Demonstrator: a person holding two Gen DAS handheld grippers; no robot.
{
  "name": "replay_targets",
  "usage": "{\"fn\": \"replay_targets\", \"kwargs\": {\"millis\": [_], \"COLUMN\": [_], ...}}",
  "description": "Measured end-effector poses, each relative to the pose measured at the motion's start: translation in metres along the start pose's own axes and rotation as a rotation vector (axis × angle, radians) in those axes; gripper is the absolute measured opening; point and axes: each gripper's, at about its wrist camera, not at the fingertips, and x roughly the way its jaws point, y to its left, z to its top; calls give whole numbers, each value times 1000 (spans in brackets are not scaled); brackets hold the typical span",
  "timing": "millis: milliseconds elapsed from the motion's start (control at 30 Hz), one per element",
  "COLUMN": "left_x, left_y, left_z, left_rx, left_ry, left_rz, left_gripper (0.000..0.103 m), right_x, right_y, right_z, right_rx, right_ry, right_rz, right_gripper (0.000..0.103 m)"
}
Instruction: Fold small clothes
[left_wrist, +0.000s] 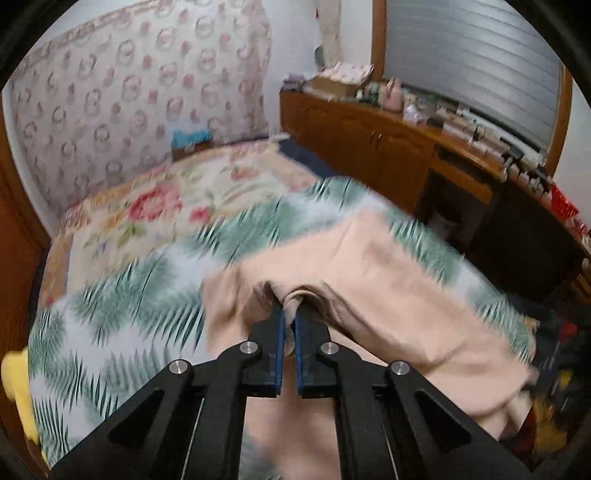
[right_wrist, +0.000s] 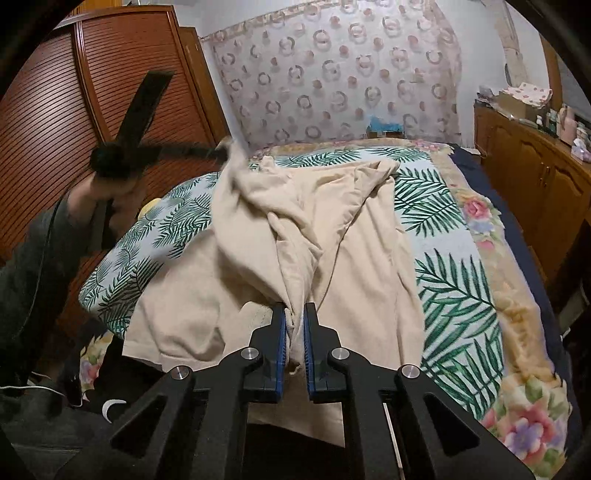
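Palm-leaf printed bedding (right_wrist: 443, 229) lies under a soft, rumpled beige garment (right_wrist: 332, 236). Both the left gripper (left_wrist: 289, 314) and the right gripper (right_wrist: 294, 314) pinch bunched folds of it.

Garment (right_wrist: 325, 236) atop leaf-print sheet (right_wrist: 454, 273) on bed (right_wrist: 524, 387); cabinet (right_wrist: 532, 173) rightward, wardrobe (right_wrist: 74, 110) apparently leftward.

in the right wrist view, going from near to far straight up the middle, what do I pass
Right tongs pinching the beige garment → palm-leaf sheet → floral blanket edge → blue item at the bed's head → ring-patterned fabric on the back wall.
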Motion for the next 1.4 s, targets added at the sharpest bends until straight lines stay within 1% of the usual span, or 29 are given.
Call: {"fn": "replay_targets", "kwargs": {"millis": [67, 133, 167, 233, 267, 333, 367, 400, 433, 567, 600, 700, 733, 967, 1033, 1133, 1267, 1400], "left_x": [8, 15, 22, 38, 47, 50, 50, 48, 46, 42, 42, 40, 38, 28, 26, 15, 0, -13], "left_y": [-17, -38, -50, -68, -76, -82, -82, -83, -81, -67, -64, -45, -36, 16, 27, 38, 42, 31], "left_z": [30, 54, 64, 74, 76, 73, 69, 67, 64, 51, 49, 31, 22, -48, -64, -87, -113, -130], "left_rx": [11, 30, 47, 76, 87, 87, 80, 77, 77, 85, 84, 82, 81, 44, 28, 0, -41, -37], "left_ry": [-19, -49, -52, -29, -14, -9, -11, -14, -15, 16, 26, 64, 76, 131, 142, 135, 125, 115], "left_rz": [-29, -36, -42, -44, -60, -93, -112, -119, -125, -105, -100, -71, -51, 67, 79, 94, 89, 82], "left_gripper": [5, 5, 6, 11, 15, 26, 34, 43, 46, 48, 48, 48, 48, 48, 48, 48, 48, 48], "right_x": [-6, -13, -16, -19, -19, -18, -19, -21, -21, -21, -19, -13, -10, 17, 26, 38, 47, 40], "right_y": [-3, -7, -10, -16, -18, -25, -27, -29, -30, -31, -33, -31, -29, -11, -7, -1, 5, 6], "right_z": [-3, -7, -9, -13, -15, -19, -20, -21, -20, -16, -13, -6, -4, 12, 17, 18, 12, 1], "right_rx": [13, 25, 31, 39, 42, 56, 61, 66, 70, 69, 70, 62, 55, -20, -36, -54, -73, -120], "right_ry": [-9, -15, -14, 1, 11, 39, 35, 32, 29, 14, 12, 7, 6, 29, 41, 75, 139, 222], "right_rz": [-1, -12, -22, -63, -80, -113, -131, -132, -124, -139, -140, -134, -125, -80, -63, -54, -49, -126], "right_gripper": [8, 8, 8, 8, 8, 18, 20, 22, 22, 23, 25, 30, 30, 31, 34, 35, 35, 35]}}
